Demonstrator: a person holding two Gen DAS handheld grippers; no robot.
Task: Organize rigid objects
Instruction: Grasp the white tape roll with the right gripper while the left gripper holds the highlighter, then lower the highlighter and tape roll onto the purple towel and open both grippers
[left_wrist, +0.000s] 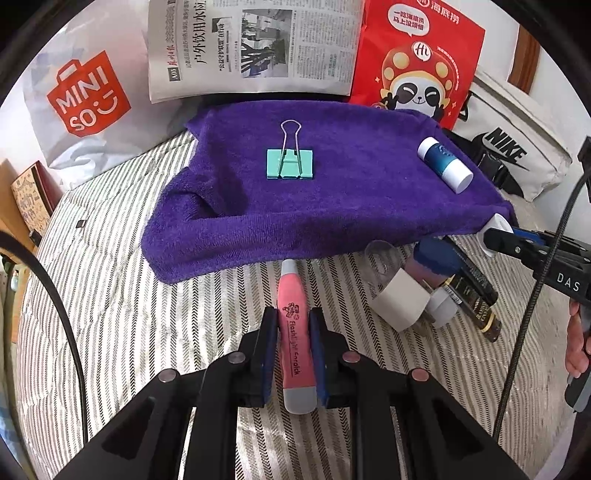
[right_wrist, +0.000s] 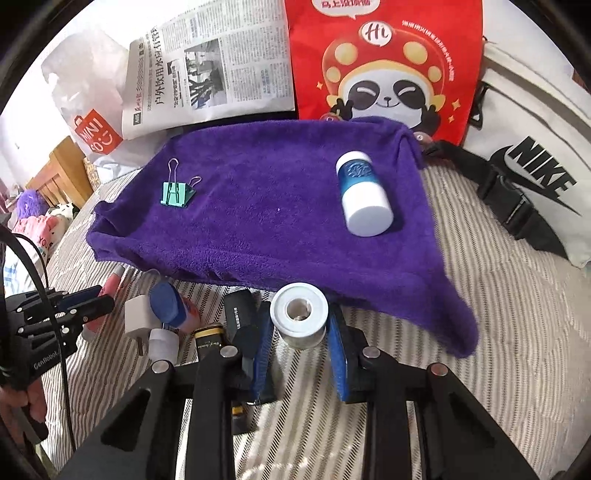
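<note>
My left gripper (left_wrist: 293, 317) is shut on a pink flashlight earpick (left_wrist: 294, 339) that lies along the striped bedsheet, pointing at the purple towel (left_wrist: 332, 206). My right gripper (right_wrist: 300, 314) is shut on a white round container (right_wrist: 299, 319), held just before the towel's near edge (right_wrist: 295, 266). A green binder clip (left_wrist: 290, 162) (right_wrist: 176, 192) and a blue-and-white bottle (left_wrist: 445, 164) (right_wrist: 362, 194) lie on the towel. The right gripper shows at the right of the left wrist view (left_wrist: 498, 234); the left gripper shows at the left of the right wrist view (right_wrist: 92, 301).
A white charger plug (left_wrist: 402, 301), a blue-capped bottle (left_wrist: 436, 262), a small white cap and dark tubes (left_wrist: 472, 291) lie on the sheet between the grippers. A Miniso bag (left_wrist: 85, 96), newspaper (left_wrist: 251, 44), red panda bag (left_wrist: 417, 59) and Nike bag (left_wrist: 517, 158) stand behind the towel.
</note>
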